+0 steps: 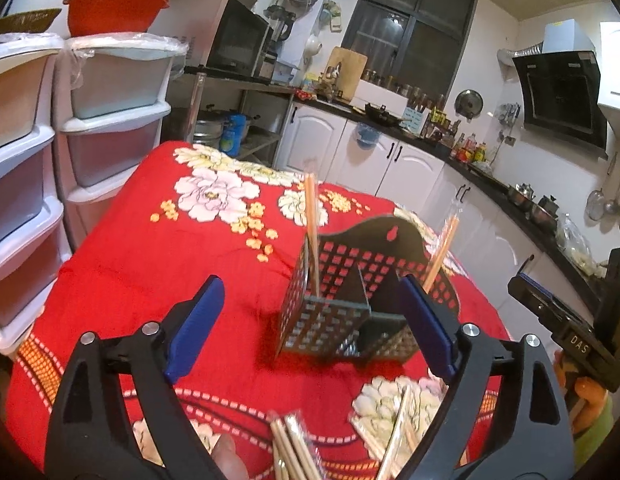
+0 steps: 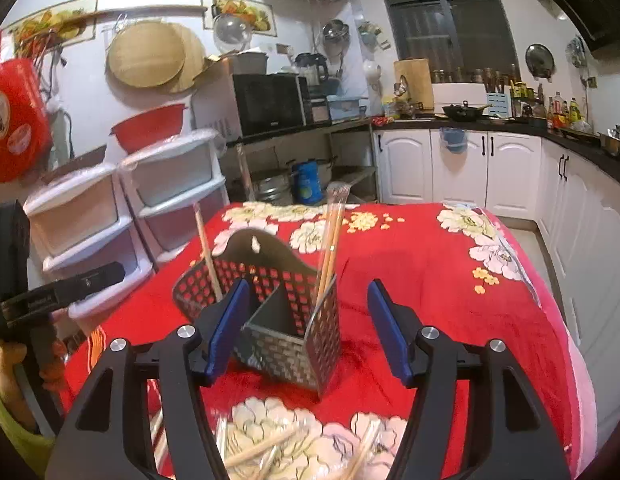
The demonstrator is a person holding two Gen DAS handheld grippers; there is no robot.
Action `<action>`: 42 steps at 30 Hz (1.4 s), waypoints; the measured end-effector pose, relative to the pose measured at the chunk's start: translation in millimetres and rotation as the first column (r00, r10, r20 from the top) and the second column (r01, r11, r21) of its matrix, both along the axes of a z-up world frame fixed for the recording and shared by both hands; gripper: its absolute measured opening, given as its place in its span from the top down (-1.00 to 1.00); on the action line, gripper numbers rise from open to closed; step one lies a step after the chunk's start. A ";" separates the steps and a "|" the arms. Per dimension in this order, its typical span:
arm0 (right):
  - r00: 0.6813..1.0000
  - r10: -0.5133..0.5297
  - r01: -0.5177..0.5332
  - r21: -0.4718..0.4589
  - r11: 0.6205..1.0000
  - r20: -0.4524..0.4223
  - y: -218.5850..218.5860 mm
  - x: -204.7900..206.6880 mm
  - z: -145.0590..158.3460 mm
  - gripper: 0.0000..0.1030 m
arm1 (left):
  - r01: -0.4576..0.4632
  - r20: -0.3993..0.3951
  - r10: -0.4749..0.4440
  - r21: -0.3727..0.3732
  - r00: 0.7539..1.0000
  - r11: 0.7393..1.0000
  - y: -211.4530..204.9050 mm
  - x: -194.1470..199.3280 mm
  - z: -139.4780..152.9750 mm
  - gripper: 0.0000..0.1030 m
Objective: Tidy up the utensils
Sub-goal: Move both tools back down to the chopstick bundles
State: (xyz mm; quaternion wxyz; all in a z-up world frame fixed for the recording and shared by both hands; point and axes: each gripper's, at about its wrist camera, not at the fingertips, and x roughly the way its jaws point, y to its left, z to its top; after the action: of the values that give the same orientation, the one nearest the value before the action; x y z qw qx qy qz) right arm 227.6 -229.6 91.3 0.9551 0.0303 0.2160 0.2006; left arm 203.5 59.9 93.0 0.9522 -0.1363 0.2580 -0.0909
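A dark perforated metal utensil holder [image 1: 350,300] [image 2: 278,312] with divided compartments stands on the red flowered tablecloth [image 1: 150,264]. A wrapped pair of chopsticks [image 1: 312,220] stands in its left compartment, another pair [image 1: 442,248] [image 2: 330,240] in its right one. Loose wrapped chopsticks [image 1: 294,448] [image 2: 262,448] lie on the cloth near the front edge. My left gripper [image 1: 310,320] is open and empty, just in front of the holder. My right gripper [image 2: 306,328] is open and empty, close to the holder's right front corner.
White plastic drawer towers [image 1: 50,152] [image 2: 122,220] stand left of the table, a red bowl [image 1: 114,8] on top. A metal shelf with a microwave [image 2: 270,104] stands behind. White cabinets [image 2: 470,168] and a cluttered black counter run along the back and right.
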 end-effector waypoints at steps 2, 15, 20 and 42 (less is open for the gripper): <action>1.000 0.006 -0.006 -0.011 1.000 -0.010 0.6 -5.1 -3.8 -0.15 | 0.006 -0.013 -0.006 -0.004 1.000 1.000 1.1 -3.2 -3.6 -0.55; 0.997 0.021 -0.025 -0.063 0.998 -0.071 -2.8 -29.3 -28.2 -0.15 | 0.001 -0.103 -0.004 -0.024 0.995 1.000 12.4 -26.5 -39.1 -0.54; 0.995 0.012 -0.020 -0.078 0.997 -0.095 -7.8 -36.4 -38.5 -0.15 | 0.004 -0.130 -0.007 -0.024 0.992 1.000 10.5 -34.1 -50.7 -0.54; 0.978 -0.003 -0.023 -0.123 0.992 -0.208 -19.0 -44.5 -83.1 -0.15 | 0.078 -0.297 -0.076 -0.004 0.952 0.997 -12.1 -39.8 -101.9 -0.27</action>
State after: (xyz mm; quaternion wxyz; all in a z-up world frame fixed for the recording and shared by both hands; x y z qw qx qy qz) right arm 183.1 -248.7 8.3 0.9263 -0.0096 0.3268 0.1872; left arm 163.7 47.8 -8.9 0.8989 -0.1347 0.4034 -0.1054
